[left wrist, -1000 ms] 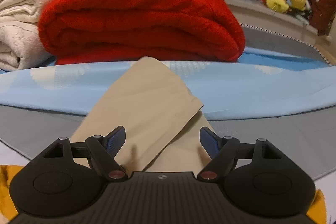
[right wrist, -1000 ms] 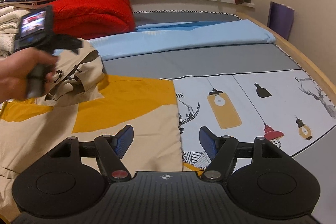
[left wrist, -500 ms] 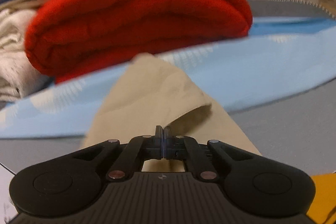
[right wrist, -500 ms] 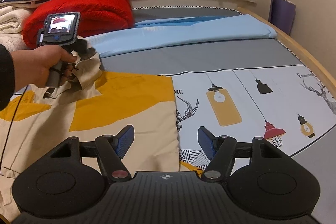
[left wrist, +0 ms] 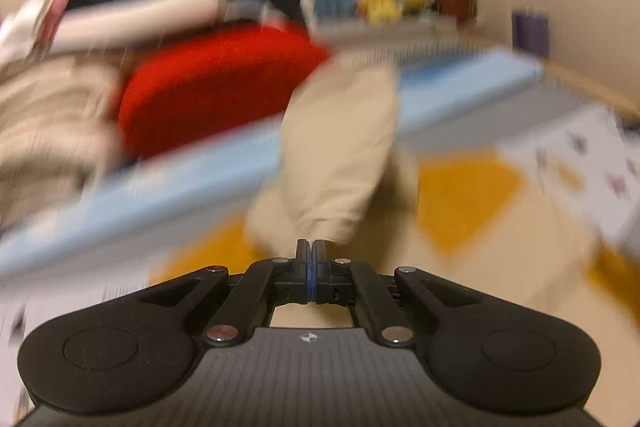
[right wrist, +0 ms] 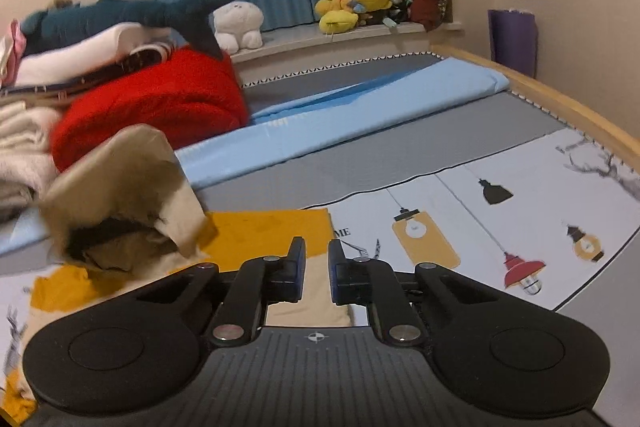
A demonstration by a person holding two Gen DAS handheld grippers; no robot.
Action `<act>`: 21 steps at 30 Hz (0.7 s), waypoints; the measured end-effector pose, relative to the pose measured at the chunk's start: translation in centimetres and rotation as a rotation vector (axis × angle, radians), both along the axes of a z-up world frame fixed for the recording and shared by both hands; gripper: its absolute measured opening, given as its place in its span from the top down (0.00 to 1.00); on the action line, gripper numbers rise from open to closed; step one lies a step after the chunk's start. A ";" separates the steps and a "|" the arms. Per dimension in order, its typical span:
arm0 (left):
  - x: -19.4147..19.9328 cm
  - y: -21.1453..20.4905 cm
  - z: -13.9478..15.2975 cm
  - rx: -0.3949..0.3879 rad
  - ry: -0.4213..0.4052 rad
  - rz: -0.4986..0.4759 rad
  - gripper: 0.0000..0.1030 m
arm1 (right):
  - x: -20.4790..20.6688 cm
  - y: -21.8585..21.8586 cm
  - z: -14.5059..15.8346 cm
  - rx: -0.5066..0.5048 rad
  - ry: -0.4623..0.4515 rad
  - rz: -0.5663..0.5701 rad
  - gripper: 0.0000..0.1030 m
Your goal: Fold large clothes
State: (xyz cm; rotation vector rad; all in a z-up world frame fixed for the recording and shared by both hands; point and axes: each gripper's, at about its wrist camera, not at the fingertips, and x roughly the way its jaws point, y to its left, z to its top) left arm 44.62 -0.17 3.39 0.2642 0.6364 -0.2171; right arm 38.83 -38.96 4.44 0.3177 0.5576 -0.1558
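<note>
Beige garment (left wrist: 340,147) lifted over bed (right wrist: 400,147).

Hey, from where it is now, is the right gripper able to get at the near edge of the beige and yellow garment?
Probably yes. The right gripper has been closing, its jaws nearly shut, right over the garment's flat near edge. Nothing lies between; the lifted sleeve is off to the left.
</note>
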 end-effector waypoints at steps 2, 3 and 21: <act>-3.0 2.3 -1.6 0.008 0.104 0.079 1.00 | 0.0 0.1 -0.1 0.045 -0.012 0.004 0.87; -3.7 3.3 -1.9 0.009 0.146 0.150 0.99 | 0.0 0.3 -0.2 0.069 -0.013 0.008 0.86; 8.0 -13.6 -5.8 -0.057 0.069 0.200 0.18 | 2.0 3.6 -1.8 0.186 0.050 0.062 0.76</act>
